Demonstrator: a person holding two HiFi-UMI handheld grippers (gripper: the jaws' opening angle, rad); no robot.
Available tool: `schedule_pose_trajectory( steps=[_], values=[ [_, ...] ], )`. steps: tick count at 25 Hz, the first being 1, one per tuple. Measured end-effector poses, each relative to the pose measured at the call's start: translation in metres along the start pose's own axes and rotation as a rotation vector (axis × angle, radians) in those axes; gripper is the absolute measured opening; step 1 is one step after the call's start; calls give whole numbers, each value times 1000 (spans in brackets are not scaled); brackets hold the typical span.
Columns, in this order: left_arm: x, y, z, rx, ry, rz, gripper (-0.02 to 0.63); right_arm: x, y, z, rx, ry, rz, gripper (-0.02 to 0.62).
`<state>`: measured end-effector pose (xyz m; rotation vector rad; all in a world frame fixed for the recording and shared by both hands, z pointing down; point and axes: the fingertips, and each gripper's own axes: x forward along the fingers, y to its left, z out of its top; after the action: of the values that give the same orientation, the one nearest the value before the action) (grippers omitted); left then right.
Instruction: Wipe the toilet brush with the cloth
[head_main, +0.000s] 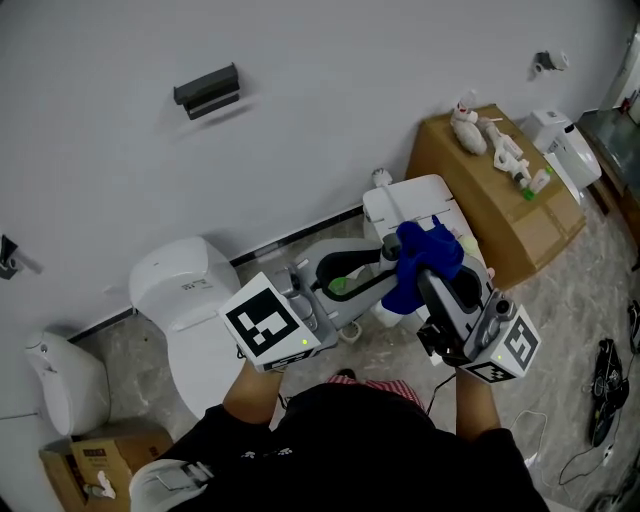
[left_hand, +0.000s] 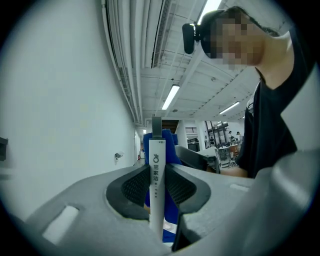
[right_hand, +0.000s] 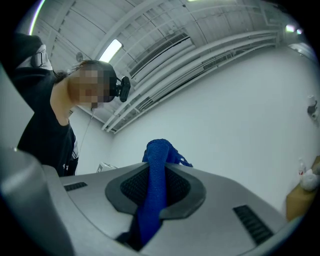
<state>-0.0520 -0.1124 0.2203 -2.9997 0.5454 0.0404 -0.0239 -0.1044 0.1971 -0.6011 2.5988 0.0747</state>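
The left forearm (head_main: 250, 395) and right forearm (head_main: 478, 400) reach forward side by side, each hand behind its tool's marker cube. The grey left gripper (head_main: 378, 268) points level towards the other claw. Its black ribbed pads are clamped on a slim white plastic brush handle (left_hand: 156, 167) standing upright between them. The grey right gripper (head_main: 425, 262) tilts upward, jaws closed on a blue cloth (right_hand: 155, 170) bunched beyond its tips.

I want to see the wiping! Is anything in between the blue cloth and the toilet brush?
Nothing visible is. The left gripper is shut on the toilet brush, on its white handle. The right gripper is shut on the blue cloth. The cloth shows right behind the brush. Whether they touch is unclear.
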Motion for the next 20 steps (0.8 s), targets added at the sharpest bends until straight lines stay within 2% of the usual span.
schedule_pose_trajectory(
  steps=[11,20],
  values=[
    [6,-2,9,3,-25,-36,95,-7,-4,-5,-10,18,-20,63],
    [7,-1,11,1,-22,-12,95,-9,-3,-8,0,25,-8,63]
  ],
)
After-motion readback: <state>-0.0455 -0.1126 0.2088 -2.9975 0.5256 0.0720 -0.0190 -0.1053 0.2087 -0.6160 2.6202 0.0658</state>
